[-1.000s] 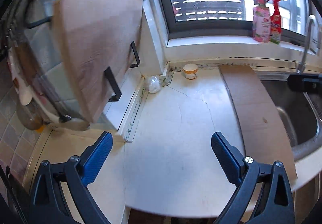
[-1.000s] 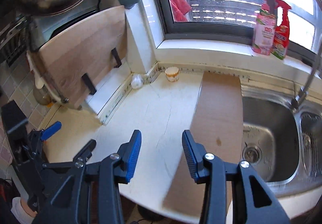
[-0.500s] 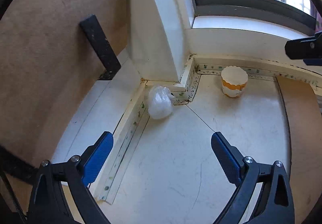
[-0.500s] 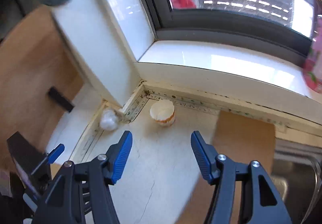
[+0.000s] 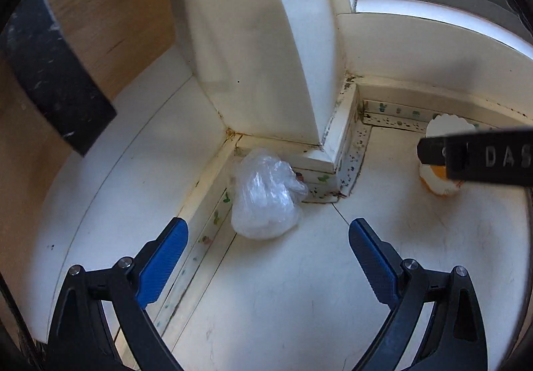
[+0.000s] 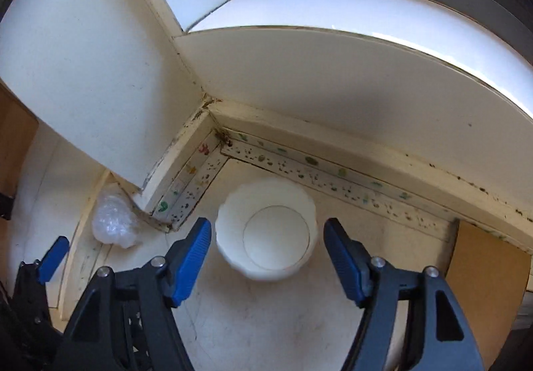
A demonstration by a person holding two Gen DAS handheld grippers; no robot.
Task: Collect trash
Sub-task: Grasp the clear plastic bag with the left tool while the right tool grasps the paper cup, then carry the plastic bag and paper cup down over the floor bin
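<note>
A crumpled clear plastic bag (image 5: 265,197) lies on the white counter against the base of a white pillar. My left gripper (image 5: 268,236) is open, its blue pads on either side just short of the bag. An empty white fluted paper cup (image 6: 266,232) stands upright near the back wall. My right gripper (image 6: 268,236) is open and the cup sits between its pads, untouched. The cup also shows in the left wrist view (image 5: 439,151), partly hidden by the right gripper's finger. The bag shows in the right wrist view (image 6: 113,224).
The white pillar (image 5: 253,37) and back wall (image 6: 333,87) close the corner. A wooden board with a black handle (image 5: 50,84) leans at the left. A brown board (image 6: 486,274) lies on the counter at the right. Speckled sealing tape (image 6: 333,177) runs along the wall base.
Both grippers have moved forward into the corner. The left one has closed in on the bag, the right one has come down around the cup. Both stay open.
</note>
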